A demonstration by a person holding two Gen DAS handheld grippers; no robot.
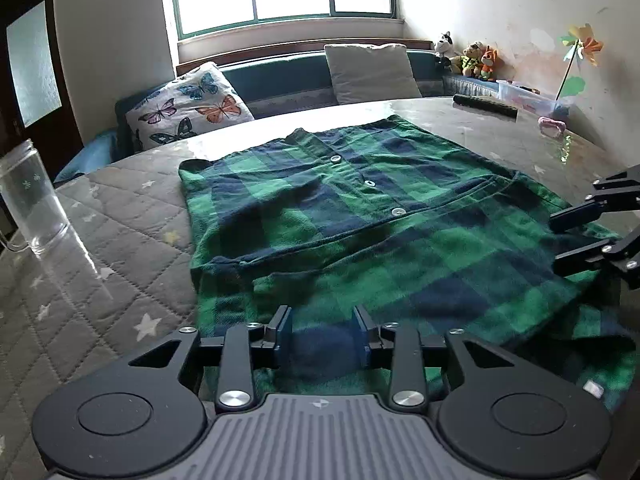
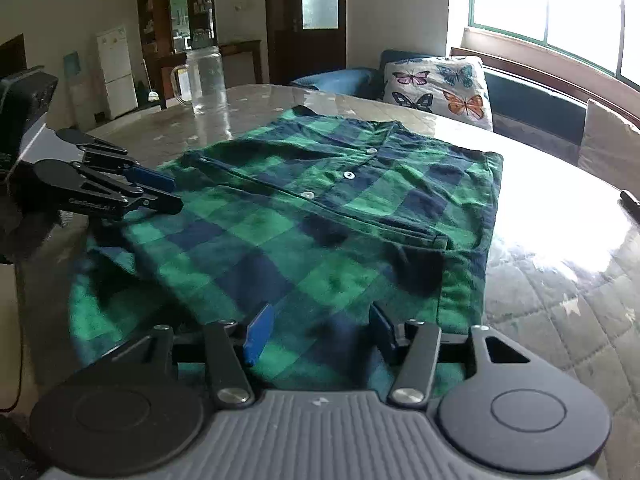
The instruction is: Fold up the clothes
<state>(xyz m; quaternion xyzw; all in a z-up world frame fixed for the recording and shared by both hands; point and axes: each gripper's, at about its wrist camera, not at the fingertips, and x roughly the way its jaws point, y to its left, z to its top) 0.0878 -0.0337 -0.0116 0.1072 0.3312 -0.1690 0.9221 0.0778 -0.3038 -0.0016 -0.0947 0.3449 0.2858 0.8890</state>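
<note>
We see a green and navy plaid shirt [image 1: 360, 232] lying flat on the table, front side up, with three white buttons along its placket. Its sides are folded inward, a sleeve laid across the front. The near hem lies rumpled, the collar end towards the table's far side.

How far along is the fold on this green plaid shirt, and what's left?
Done: the plaid shirt lies buttoned, front up, on the table, both sides and sleeves folded in to a rectangle. In hand: nothing gripped; the left gripper and right gripper are open, hovering over the near hem edge. Left: probably grasp that hem and fold it up towards the collar, then smooth it.
</note>
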